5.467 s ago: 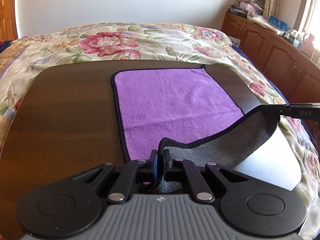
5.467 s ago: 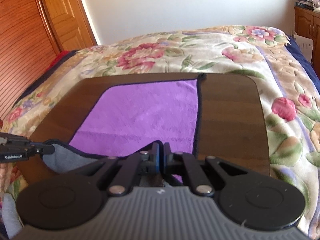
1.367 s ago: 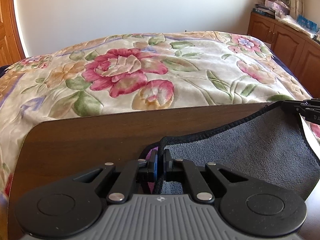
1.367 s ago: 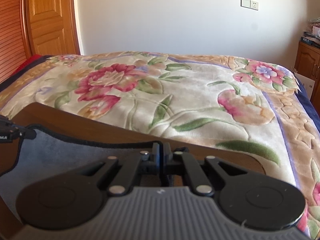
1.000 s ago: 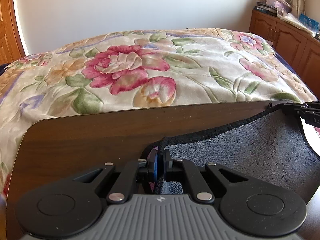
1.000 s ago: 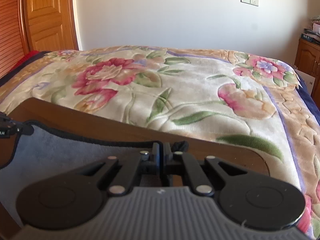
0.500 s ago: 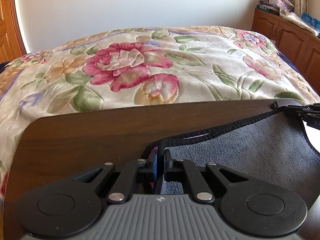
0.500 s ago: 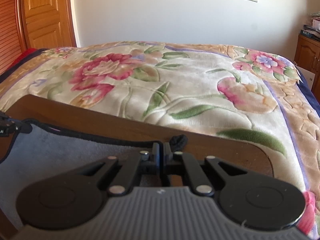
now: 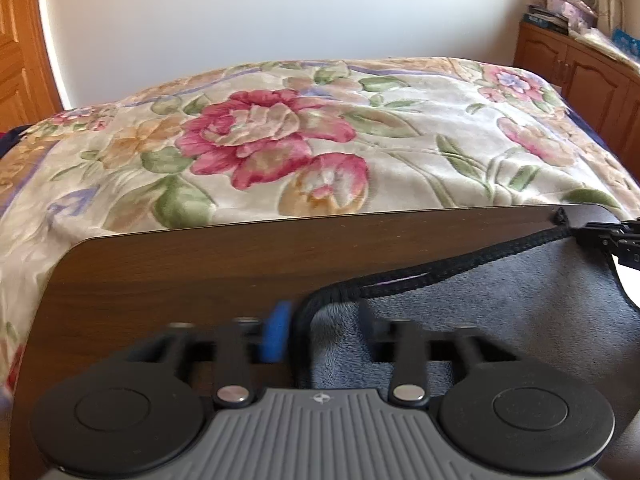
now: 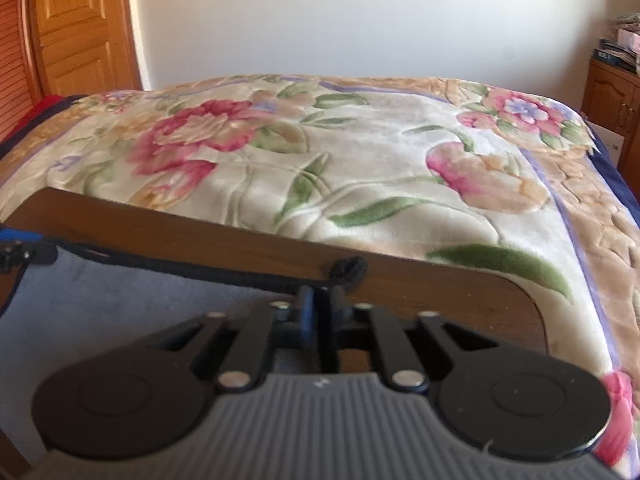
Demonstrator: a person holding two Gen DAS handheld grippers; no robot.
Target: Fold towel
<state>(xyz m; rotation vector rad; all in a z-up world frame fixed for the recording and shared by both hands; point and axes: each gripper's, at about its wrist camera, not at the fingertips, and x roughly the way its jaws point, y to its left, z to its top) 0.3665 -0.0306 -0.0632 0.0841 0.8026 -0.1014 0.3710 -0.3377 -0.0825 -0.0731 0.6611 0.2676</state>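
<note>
Left wrist: left gripper (image 9: 320, 330) released, towel (image 9: 500, 320) corner between fingers; right gripper (image 10: 320, 306) parted slightly at 3 o'clock on table (image 9: 200, 264).

Both your cams sit low, right behind their own fingers, skimming across the table toward the bed and the white wall behind it. Your left wrist cam looks over the left part of the table (image 9: 168, 268), with the cabinet (image 9: 580, 76) off to the right edge and a bit of door at far left. Your right wrist cam faces nearly the same way from further right, slightly tilted, so the table's far edge (image 10: 200, 232) slopes and the wooden door (image 10: 76, 28) fills the upper left. Both are very close to the towel (image 9: 500, 312). Shared stuff: the flowered blanket (image 10: 360, 168), the table's far edge, the towel's black hem, and each cam catches the other gripper at its frame edge.
</note>
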